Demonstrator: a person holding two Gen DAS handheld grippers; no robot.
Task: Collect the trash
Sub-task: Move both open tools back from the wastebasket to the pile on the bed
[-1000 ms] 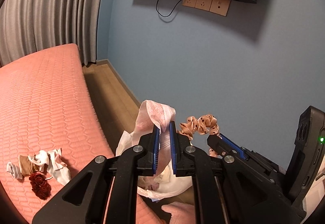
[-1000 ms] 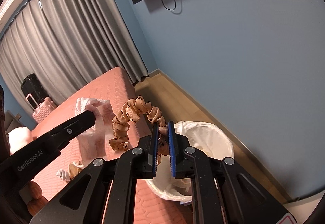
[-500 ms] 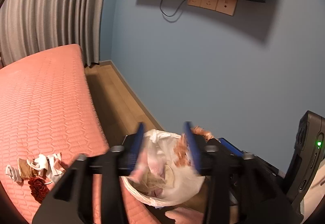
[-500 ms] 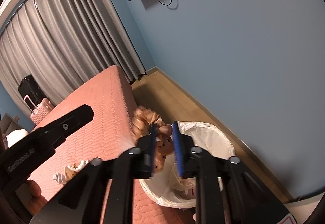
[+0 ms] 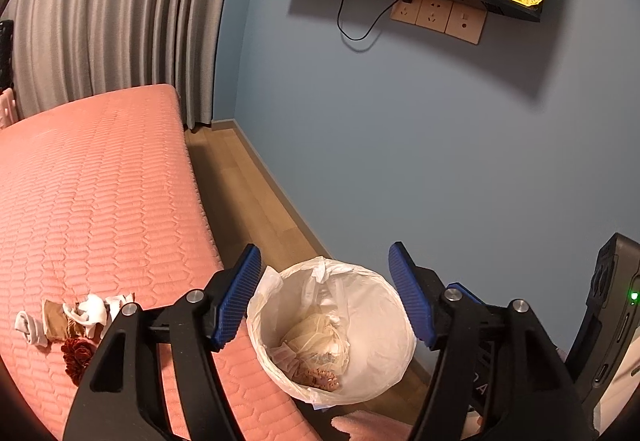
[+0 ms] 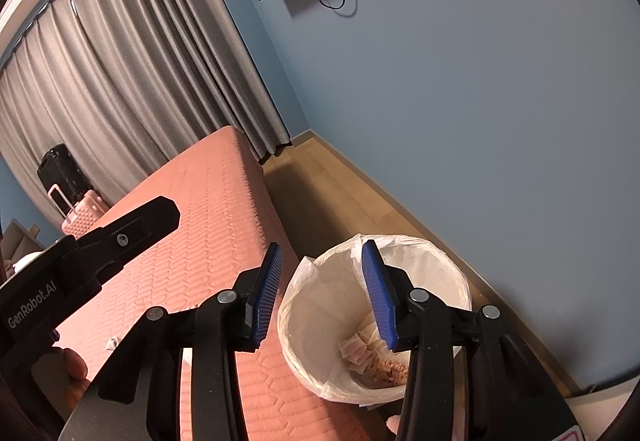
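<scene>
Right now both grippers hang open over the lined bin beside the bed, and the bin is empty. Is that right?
Not quite. The bin is not empty: the left wrist view shows crumpled wrappers and a brown scrunchie at its bottom. The left gripper and right gripper do hang open above it, beside the bed.

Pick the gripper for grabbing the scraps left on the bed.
Left, probably. Both grippers are open and empty over the bin, but the left gripper sits on the bed side, with the scraps clear in its view. The right gripper sits farther off.
</scene>
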